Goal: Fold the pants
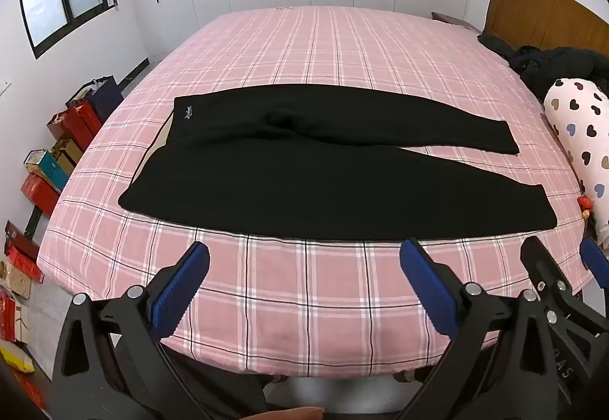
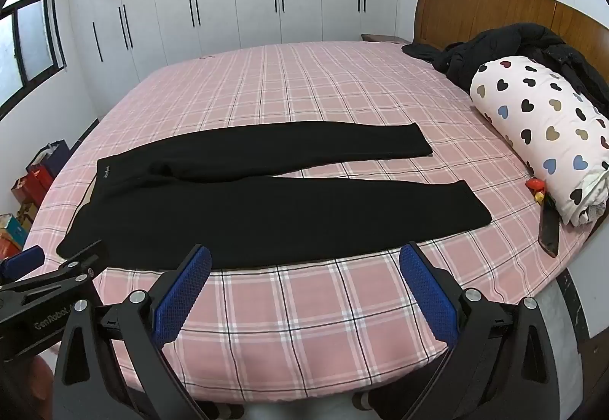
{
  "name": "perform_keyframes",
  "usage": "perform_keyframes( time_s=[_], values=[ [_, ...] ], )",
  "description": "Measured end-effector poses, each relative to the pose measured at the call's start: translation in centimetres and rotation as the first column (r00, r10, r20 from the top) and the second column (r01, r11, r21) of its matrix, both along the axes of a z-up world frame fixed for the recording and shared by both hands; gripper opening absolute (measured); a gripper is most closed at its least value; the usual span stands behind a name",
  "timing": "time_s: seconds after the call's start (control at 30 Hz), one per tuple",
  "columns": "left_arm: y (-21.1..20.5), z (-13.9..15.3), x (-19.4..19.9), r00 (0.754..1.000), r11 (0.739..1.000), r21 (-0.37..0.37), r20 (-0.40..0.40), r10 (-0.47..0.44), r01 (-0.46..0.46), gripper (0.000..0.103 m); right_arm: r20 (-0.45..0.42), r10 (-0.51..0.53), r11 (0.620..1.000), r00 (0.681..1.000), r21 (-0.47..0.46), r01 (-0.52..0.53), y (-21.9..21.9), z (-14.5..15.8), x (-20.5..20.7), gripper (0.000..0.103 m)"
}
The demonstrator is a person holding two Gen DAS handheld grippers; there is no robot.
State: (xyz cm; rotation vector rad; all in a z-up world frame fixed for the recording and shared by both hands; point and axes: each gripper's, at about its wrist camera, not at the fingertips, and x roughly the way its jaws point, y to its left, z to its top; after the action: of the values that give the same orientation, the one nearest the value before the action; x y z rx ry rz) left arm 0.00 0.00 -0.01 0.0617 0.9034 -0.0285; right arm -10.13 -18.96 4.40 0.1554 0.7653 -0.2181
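Bed (image 1: pixel 304 305): pink plaid sheet, white wardrobes behind.
Left gripper (image 1: pixel 304 290): jaws spread wide, empty, above the near bed edge.
Pants (image 1: pixel 289 184): black, flat across the bed, waistband left, legs running right.
Right gripper (image 2: pixel 304 290): jaws spread wide, empty.
Pillow (image 2: pixel 544 138): heart-print, far right.

The left claw (image 1: pixel 304 283) stands wide open, its two blue pads (image 1: pixel 179 290) far apart, with nothing between them. It points forward and clearly downward. The right claw (image 2: pixel 304 283) is also wide open and holds nothing, and it is tilted downward in the same way. The two claws are side by side and near each other: in the left wrist view the right claw shows at the right edge, and in the right wrist view the left claw shows at the left edge. Neither claw touches anything.
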Motion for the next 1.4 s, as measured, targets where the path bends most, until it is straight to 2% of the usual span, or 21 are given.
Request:
perform_keyframes(
  time_s=[0.53, 0.83, 1.4],
  values=[
    [-0.2, -0.3, -0.2, 1.0, 1.0, -0.006, -0.007, -0.012, 0.012, 0.098, -0.007, -0.003, 1.0, 1.0, 0.01, 0.003, 0.4, -0.8, 0.0, 0.098],
    [-0.3, -0.7, 0.0, 1.0, 1.0, 0.019, -0.008, -0.012, 0.012, 0.098, -0.008, 0.002, 0.999, 1.0, 0.033, -0.002, -0.1, -1.2, 0.0, 0.098],
    [0.2, -0.9, 0.0, 1.0, 1.0, 0.024, -0.007, 0.0, 0.001, 0.098, -0.008, 0.012, 1.0, 1.0, 0.017, -0.011, 0.4, -0.9, 0.2, 0.098]
  ],
)
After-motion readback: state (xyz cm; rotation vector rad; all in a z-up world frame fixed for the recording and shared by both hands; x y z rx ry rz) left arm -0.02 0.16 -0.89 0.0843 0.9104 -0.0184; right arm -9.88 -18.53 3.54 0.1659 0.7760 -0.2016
